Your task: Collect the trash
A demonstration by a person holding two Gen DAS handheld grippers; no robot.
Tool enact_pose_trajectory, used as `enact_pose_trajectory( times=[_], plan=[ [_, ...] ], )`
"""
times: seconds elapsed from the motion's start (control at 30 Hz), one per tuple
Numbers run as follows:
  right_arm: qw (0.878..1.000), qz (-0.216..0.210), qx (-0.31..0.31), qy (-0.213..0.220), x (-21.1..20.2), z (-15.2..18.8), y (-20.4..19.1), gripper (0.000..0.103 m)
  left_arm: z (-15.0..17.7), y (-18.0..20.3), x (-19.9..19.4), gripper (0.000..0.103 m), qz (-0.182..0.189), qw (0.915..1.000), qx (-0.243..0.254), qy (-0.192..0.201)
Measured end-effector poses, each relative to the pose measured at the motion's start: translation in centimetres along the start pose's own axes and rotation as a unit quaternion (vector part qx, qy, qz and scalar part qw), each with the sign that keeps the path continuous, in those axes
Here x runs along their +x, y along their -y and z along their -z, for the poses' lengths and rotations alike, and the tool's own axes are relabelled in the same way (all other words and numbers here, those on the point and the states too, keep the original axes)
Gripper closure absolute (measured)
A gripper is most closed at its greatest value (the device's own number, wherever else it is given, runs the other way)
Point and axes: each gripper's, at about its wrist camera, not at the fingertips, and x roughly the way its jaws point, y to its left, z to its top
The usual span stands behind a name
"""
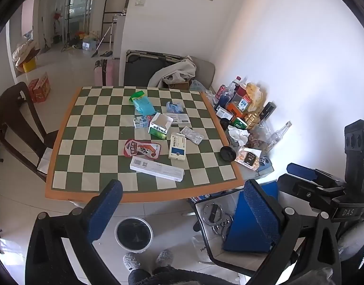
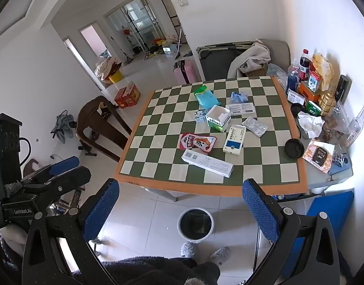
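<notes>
Left wrist view showed the job not yet begun: both claws stood wide open and empty, held back from the near edge of the checkered tabletop (image 1: pixel 63 185), with nothing between their blue pads. The left claw (image 1: pixel 182 206) and the right claw (image 2: pixel 180 204) hovered above the floor, angled down toward the round bin (image 1: pixel 133 234), which sat on the tiles just short of the tabletop, beside the person's slippers, and appeared to hold only a dark liner. All of the litter lay on the tabletop, well apart from either claw: a long white carton (image 1: pixel 157 171) nearest, a red snack wrapper (image 1: pixel 142 149) behind it, a white-and-blue medicine box (image 1: pixel 177 146), an opened green-and-white box (image 1: pixel 159 126), a foil blister sheet (image 1: pixel 191 135), a blue pouch (image 1: pixel 141 103) and a paper leaflet (image 1: pixel 177 118) farther off. Bottles and packets crowded the far right corner by the wall. By these pictures, every piece remained to be picked up and dropped in the bin.
</notes>
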Motion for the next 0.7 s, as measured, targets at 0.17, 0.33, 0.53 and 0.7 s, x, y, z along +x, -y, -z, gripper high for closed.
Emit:
enact_pose_trajectory(
  times=[0.17, 0.33, 0.53, 0.7],
  plan=[
    [1.000, -0.001, 0.002, -0.001, -0.3, 0.1, 0.0, 0.000, 0.0, -0.1, 0.0, 0.000, 0.004, 1.0000, -0.002, 0.002],
    [1.000, -0.008, 0.002, -0.003, 0.5, -0.2, 0.0, 0.000, 0.0, 0.1, 0.0, 0.000, 0.004, 1.0000, -0.003, 0.003],
    [1.000, -0.013, 0.003, -0.004, 0.8, -0.2, 0.1, 0.000, 0.0, 0.2, 0.0, 0.000, 0.007, 1.0000, -0.003, 0.004],
    [1.000, -0.022, 0.001, -0.004, 0.2, 0.2, -0.3, 0.000, -0.1, 1.5, -0.5, 0.000, 0.004, 1.0000, -0.005, 0.005]
  ],
)
